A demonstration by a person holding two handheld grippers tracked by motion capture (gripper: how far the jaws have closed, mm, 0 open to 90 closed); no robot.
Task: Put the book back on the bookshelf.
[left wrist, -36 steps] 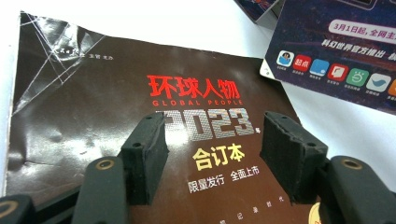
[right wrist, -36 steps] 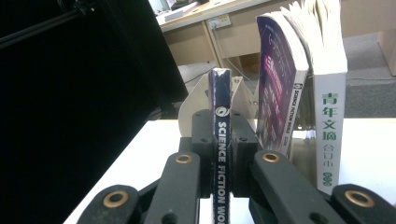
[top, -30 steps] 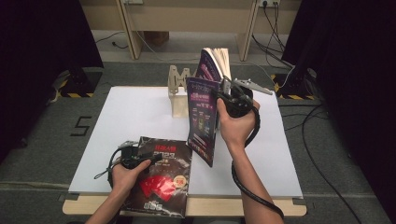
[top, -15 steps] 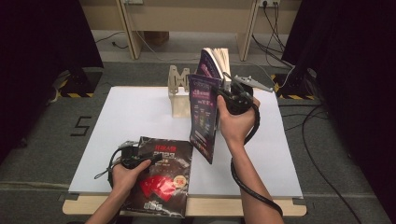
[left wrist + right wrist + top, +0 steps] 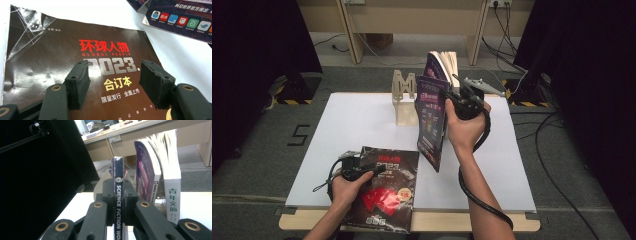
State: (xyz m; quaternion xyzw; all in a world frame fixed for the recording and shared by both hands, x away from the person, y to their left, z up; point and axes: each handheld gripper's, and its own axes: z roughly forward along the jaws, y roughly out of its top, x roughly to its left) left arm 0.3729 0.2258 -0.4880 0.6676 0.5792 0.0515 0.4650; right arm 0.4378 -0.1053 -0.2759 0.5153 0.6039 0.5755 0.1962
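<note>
A dark magazine (image 5: 388, 189) with red and silver cover print (image 5: 75, 62) lies flat at the table's front edge. My left gripper (image 5: 371, 170) rests low over its cover, jaws open (image 5: 113, 83) with only the flat cover beneath them. My right gripper (image 5: 447, 97) holds a purple science fiction magazine (image 5: 430, 122) upright above the table's middle; in the right gripper view the jaws (image 5: 117, 202) are shut on its spine (image 5: 117, 170).
A wooden book stand (image 5: 402, 100) stands at the back of the white table top (image 5: 357, 122). Just behind the held magazine, a purple book (image 5: 146, 170) and a white book with fanned pages (image 5: 172, 177) stand upright. Cables and dark curtains surround the table.
</note>
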